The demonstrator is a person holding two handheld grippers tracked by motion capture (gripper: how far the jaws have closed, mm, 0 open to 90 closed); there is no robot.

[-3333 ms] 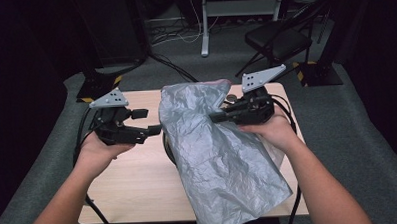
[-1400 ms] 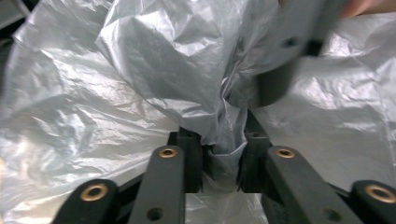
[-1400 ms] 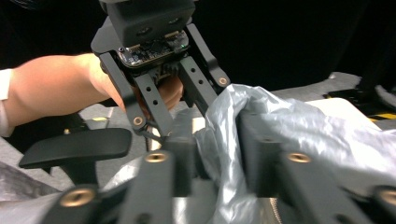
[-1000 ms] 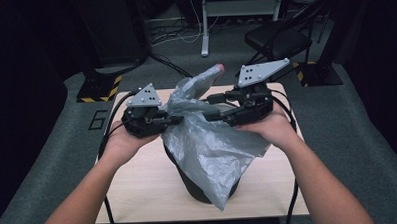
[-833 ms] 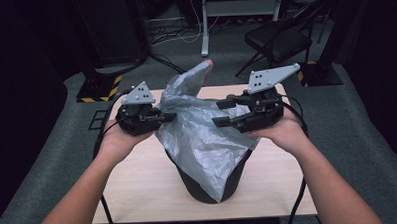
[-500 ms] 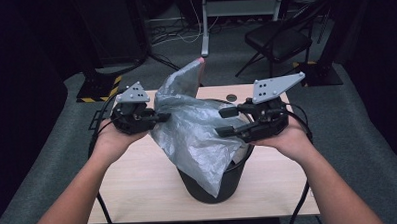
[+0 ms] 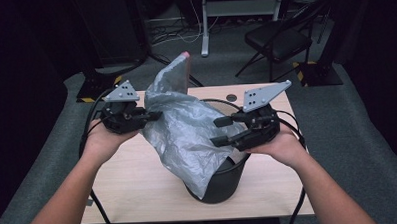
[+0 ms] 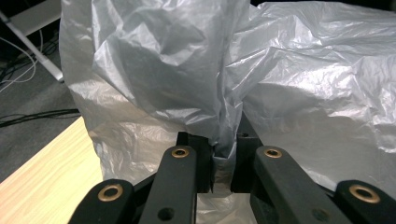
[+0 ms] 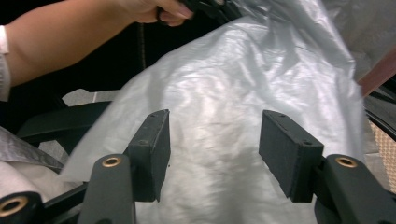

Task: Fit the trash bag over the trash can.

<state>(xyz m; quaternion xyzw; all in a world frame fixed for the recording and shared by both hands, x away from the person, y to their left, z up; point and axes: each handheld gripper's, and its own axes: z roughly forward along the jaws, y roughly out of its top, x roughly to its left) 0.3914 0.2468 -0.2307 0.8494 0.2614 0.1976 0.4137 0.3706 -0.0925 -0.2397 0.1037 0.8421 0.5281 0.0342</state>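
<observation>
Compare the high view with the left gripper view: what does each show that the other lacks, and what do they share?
High view alone: the black bin standing on the table, the bag draped over its rim, the right claw open beside the bag with nothing between its jaws, both forearms, and a folding chair behind.

Left gripper view alone: a close look at the left claw shut on a bunched fold of plastic.

Both: the grey plastic bag, the wooden table and the left claw gripping the bag's edge.

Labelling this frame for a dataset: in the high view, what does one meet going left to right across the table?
Left gripper → grey plastic bag → right gripper
</observation>
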